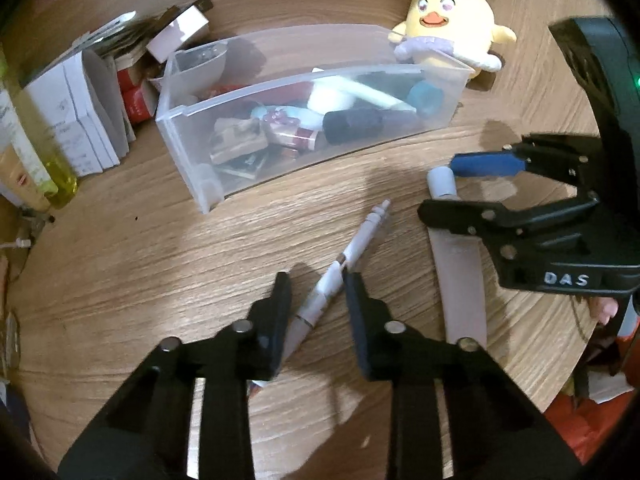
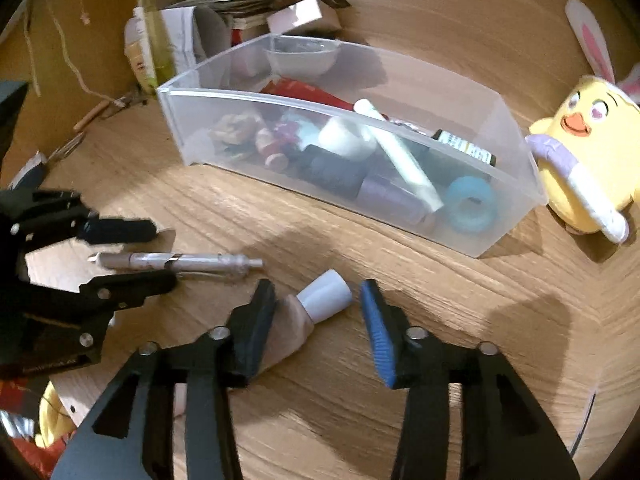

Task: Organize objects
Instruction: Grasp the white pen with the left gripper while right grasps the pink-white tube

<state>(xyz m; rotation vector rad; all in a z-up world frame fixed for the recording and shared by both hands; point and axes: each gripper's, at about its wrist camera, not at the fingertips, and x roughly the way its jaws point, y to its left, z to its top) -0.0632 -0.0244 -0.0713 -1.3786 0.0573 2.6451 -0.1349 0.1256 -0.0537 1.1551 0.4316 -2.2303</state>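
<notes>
Left gripper [image 1: 316, 284] open astride pen [image 1: 340, 268]; right gripper [image 2: 318, 292] open astride tube [image 2: 316, 304].

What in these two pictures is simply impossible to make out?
- Left wrist view: the pen's lower end hides behind the left hand-held gripper.
- Right wrist view: the tube's tail hides behind the right hand-held gripper.
- Both views: items in the clear bin blur through its frosted wall; labels are unreadable.

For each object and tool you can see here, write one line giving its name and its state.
Left tool: open, straddling the pen.
Right tool: open, around the tube.
Pen: lying flat on table.
Tube: capped, lying flat.
Clear bin: open-topped, partly filled.
Plush chick: upright beside bin.
</notes>
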